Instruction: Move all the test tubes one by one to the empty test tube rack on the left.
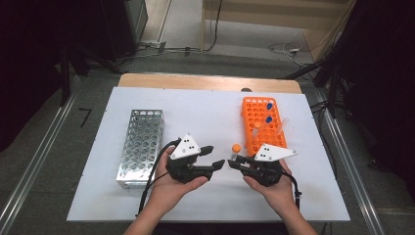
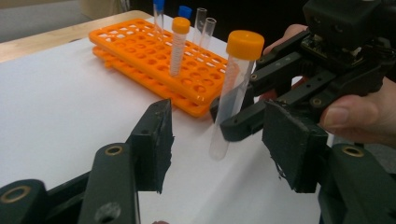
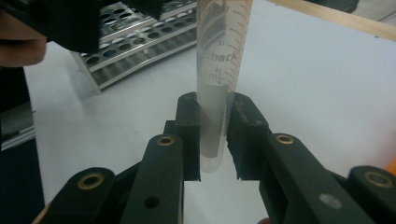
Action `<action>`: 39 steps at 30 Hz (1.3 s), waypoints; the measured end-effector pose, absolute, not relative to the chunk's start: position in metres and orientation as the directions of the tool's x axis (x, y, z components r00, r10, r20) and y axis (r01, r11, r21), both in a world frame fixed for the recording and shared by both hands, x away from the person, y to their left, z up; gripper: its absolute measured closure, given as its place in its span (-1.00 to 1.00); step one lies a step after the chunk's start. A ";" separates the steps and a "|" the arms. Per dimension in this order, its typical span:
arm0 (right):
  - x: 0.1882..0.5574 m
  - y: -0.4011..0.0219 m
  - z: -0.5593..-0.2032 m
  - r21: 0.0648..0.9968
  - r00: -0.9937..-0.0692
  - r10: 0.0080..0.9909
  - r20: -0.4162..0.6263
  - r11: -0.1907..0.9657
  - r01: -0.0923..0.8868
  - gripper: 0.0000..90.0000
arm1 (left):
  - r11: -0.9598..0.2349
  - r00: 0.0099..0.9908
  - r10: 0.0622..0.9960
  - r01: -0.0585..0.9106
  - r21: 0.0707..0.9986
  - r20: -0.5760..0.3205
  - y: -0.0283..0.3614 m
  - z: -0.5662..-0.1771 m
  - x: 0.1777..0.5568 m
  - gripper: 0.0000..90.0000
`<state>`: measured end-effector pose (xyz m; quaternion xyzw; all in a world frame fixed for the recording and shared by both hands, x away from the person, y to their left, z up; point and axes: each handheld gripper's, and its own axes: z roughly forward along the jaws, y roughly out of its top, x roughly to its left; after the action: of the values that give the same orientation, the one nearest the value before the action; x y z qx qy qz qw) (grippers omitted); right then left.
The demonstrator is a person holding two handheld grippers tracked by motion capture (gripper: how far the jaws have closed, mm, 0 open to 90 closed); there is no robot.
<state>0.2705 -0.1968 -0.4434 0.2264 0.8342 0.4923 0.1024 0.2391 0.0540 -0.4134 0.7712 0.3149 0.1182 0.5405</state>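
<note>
While the right gripper point(image 3: 214, 140) clamps its pads on the lower part of a clear orange-capped centrifuge tube point(image 2: 233, 93) and holds it upright above the white table point(image 1: 205, 112), the left gripper point(image 2: 217, 144) faces it, jaws partly apart with nothing between them. An orange tube rack point(image 1: 254, 122) lies at one o'clock from the tube, and a steel tube rack point(image 1: 139, 147) at nine o'clock.

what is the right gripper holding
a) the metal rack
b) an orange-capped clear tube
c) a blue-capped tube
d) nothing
b: the right gripper has its jaws shut on the clear tube, and the left gripper view shows that tube's orange cap.
</note>
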 end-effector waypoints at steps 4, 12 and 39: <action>0.265 -0.189 -0.442 0.866 -0.889 0.454 0.051 0.424 0.266 0.63 | -0.225 0.788 0.594 0.358 0.906 -0.163 0.052 -0.415 0.238 0.03; 0.258 -0.177 -0.441 0.863 -0.909 0.414 0.050 0.440 0.248 0.63 | -0.225 0.809 0.557 0.364 0.904 -0.187 0.046 -0.419 0.239 0.21; 0.258 -0.193 -0.447 0.867 -0.896 0.441 0.052 0.425 0.260 -0.19 | -0.229 0.808 0.570 0.332 0.915 -0.151 0.056 -0.417 0.240 0.66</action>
<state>0.2579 -0.1929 -0.4474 0.2090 0.8392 0.4936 0.0918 0.2400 0.0565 -0.4174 0.7765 0.2906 0.1084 0.5486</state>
